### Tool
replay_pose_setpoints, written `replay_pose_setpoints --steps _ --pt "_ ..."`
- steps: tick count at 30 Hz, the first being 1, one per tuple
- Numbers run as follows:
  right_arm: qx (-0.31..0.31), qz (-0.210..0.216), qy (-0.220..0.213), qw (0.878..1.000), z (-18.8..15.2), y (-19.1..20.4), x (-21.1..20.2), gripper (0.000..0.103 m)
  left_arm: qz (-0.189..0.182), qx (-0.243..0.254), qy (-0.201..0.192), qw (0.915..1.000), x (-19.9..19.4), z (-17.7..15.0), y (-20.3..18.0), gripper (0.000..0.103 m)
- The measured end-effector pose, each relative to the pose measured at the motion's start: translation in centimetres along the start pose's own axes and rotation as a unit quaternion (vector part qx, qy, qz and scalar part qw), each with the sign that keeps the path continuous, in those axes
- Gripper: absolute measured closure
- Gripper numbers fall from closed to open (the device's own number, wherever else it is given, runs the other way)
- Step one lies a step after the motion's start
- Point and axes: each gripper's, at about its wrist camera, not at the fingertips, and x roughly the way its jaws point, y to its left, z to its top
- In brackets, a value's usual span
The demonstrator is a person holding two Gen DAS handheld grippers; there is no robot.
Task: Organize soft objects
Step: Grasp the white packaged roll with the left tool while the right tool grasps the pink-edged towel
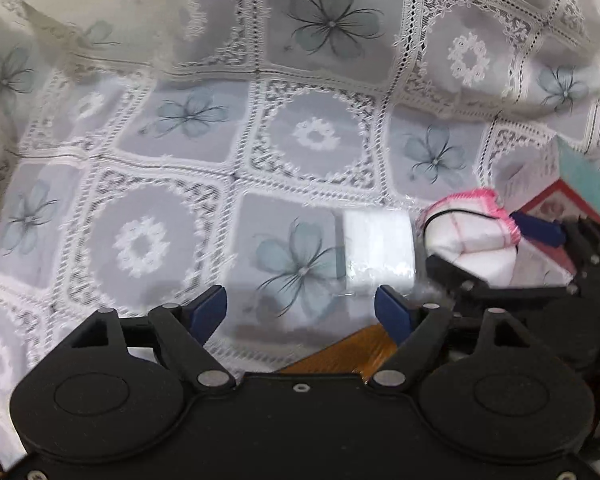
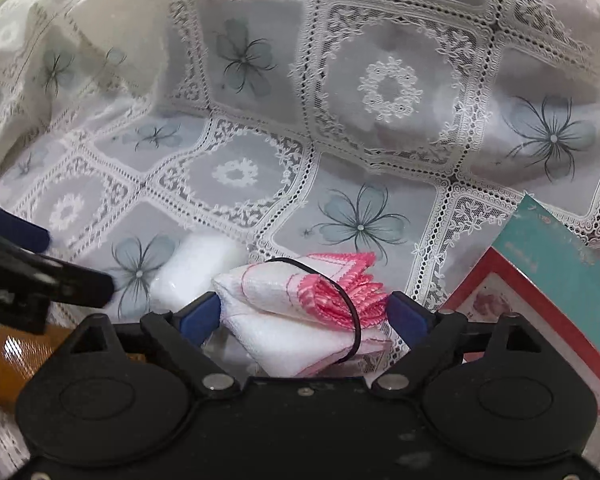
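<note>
A folded white cloth with a pink scalloped edge [image 2: 300,312] [image 1: 472,240], tied by a thin black band, lies on the lace tablecloth. It sits between the fingers of my right gripper [image 2: 304,316]. The jaws stand wide at its two sides and do not squeeze it. A white plastic-wrapped packet [image 2: 192,264] [image 1: 380,256] lies just left of the cloth. My left gripper [image 1: 300,308] is open with nothing between its fingers. Its right fingertip is near the packet's front corner. One of its fingers [image 2: 40,276] shows at the left edge of the right wrist view.
The flowered lace tablecloth [image 2: 380,80] rises in folds at the back and left. A teal booklet [image 2: 560,256] and a red-framed card [image 2: 540,332] lie to the right of the cloth. An orange-brown flat object [image 2: 20,364] [image 1: 340,352] lies at the near left.
</note>
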Motion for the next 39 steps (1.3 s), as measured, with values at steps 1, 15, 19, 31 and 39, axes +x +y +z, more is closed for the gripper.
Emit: replay_pose_setpoints --steps 1,15,19,31,39 --pt "0.003 0.004 0.001 1.0 0.0 -0.2 0.0 0.013 -0.007 -0.004 0.003 1.0 0.3 0.4 0.0 0.025" --pt "-0.018 0.051 -0.011 0.998 -0.9 -1.6 -1.3 0.008 0.009 -0.004 0.008 0.9999 2.8 2.3 -0.3 0.024" --pt "-0.016 0.055 -0.004 0.998 -0.5 -1.6 -0.5 0.007 0.014 -0.007 0.006 0.9999 2.6 2.2 0.3 0.024" --pt "-0.03 0.061 -0.009 0.998 -0.6 -0.2 -0.7 0.025 0.015 0.0 -0.001 0.9999 2.7 2.2 -0.1 0.024" --pt "0.048 0.026 -0.035 0.998 -1.4 -3.4 -3.3 0.032 0.011 0.041 -0.014 0.999 3.3 1.5 -2.7 0.018"
